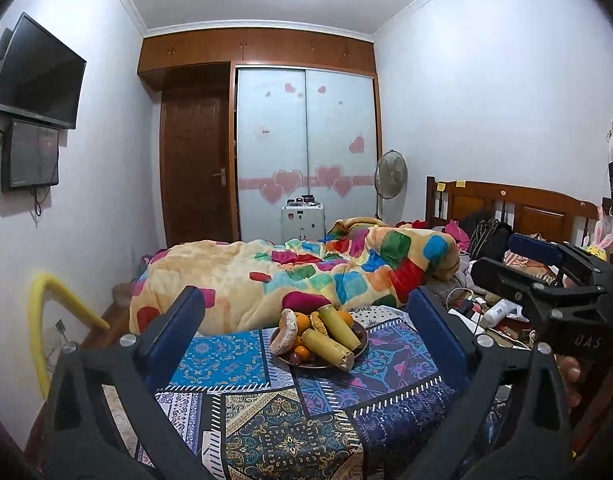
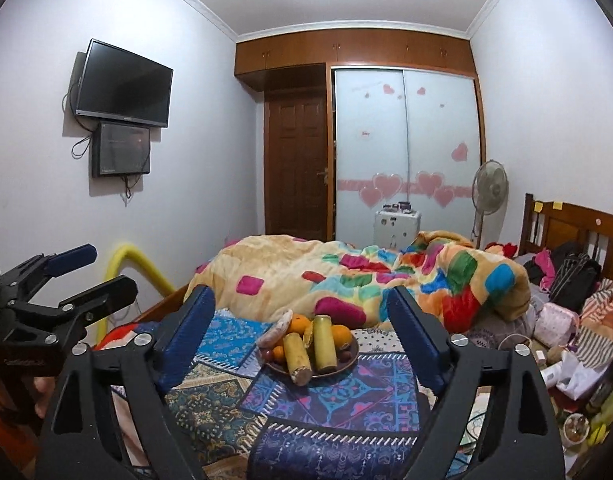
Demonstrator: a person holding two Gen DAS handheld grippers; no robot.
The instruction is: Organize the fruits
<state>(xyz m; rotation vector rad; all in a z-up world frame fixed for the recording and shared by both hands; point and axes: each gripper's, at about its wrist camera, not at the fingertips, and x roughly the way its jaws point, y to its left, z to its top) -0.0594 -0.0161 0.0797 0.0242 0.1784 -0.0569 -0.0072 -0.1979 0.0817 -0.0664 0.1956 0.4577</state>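
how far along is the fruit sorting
Done: the fruit, oranges and two sugarcane pieces included, sits piled on the plate on the patterned cloth. In hand: nothing; left claw and right claw are open and empty. Left: nothing obvious.

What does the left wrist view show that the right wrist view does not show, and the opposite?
Only the left wrist view: the right tongs from the side, open, holding nothing.
Only the right wrist view: the left tongs from the side, also open and empty, and a small bowl at the lower right.
Both views: the plate piled with sugarcane pieces and oranges on the patterned cloth, the colourful blanket, the television and the standing fan.
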